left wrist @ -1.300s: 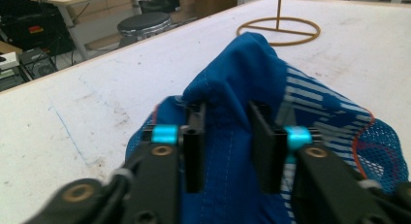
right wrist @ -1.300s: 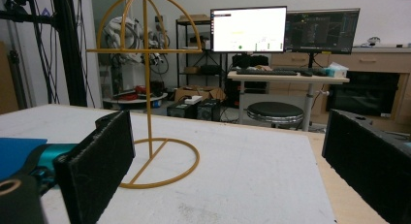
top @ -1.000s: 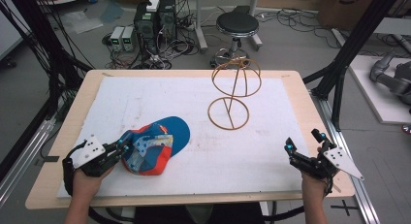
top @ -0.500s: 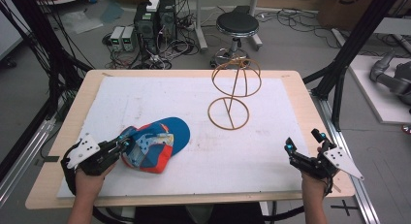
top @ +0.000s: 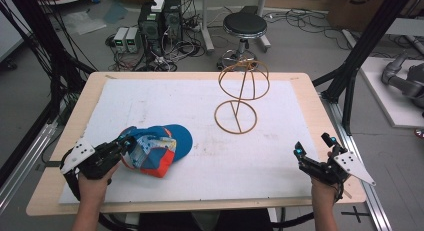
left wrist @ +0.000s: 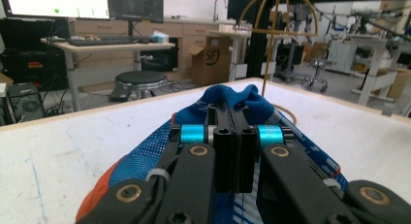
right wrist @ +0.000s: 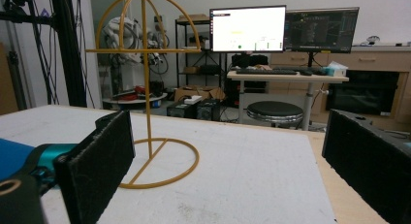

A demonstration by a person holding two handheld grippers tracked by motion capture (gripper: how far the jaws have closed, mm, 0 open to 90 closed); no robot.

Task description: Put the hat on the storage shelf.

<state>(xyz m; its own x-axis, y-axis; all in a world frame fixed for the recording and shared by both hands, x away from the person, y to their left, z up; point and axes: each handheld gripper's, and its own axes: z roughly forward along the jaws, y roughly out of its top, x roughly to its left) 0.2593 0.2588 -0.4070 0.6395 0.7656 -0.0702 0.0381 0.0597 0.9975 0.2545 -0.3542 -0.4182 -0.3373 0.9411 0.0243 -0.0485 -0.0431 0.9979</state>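
The high view looks down on the worktop (top: 280,156); both gripper views sit low, apparently sharing the wire stand (top: 241,93).

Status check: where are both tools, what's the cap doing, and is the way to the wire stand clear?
Left tool shut on cap edge. Right tool open, empty, at table's right edge. Cap lying on table, short of wire stand. Nothing between them.

left gripper (top: 125,143) grips cap (top: 157,147) | right gripper (top: 312,151) empty, spread

Wood table (top: 60,141) w/ white mat (top: 200,111); on it blue-orange cap (top: 160,148) & gold wire stand (top: 240,98).
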